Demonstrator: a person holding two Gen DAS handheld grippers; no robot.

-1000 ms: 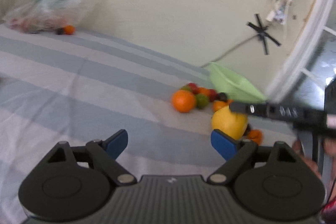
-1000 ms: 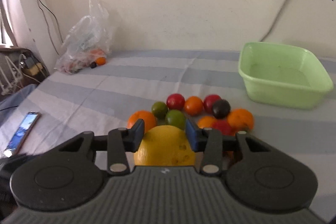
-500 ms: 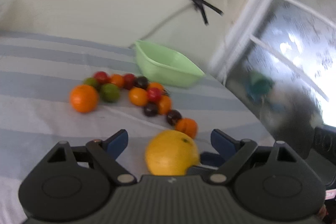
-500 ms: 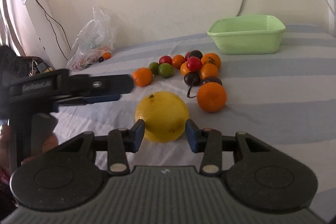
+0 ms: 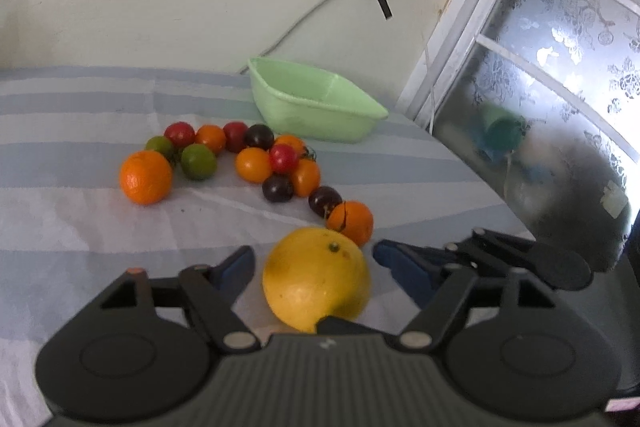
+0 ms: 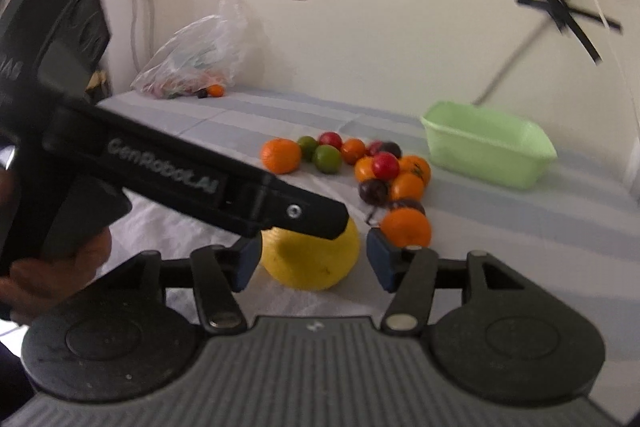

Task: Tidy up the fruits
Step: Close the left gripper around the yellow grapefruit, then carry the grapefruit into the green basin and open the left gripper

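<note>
A large yellow citrus fruit (image 5: 316, 277) lies on the striped sheet between the open fingers of my left gripper (image 5: 316, 271). It also shows in the right wrist view (image 6: 316, 259), between the open fingers of my right gripper (image 6: 312, 259), partly hidden by the left gripper's body (image 6: 168, 175). Neither gripper's pads visibly touch it. Beyond it lies a cluster of small fruits (image 5: 256, 159): oranges, limes, red and dark ones. A light green tub (image 5: 312, 107) stands behind them, empty as far as I see.
A clear plastic bag (image 6: 192, 63) with more fruit lies at the bed's far left corner by the wall. A frosted window (image 5: 540, 87) borders the bed on the right. A hand (image 6: 52, 267) holds the left gripper.
The right gripper carried the yellow fruit back from the cluster, set it down and opened. The left gripper swung right and closed in around the fruit.
</note>
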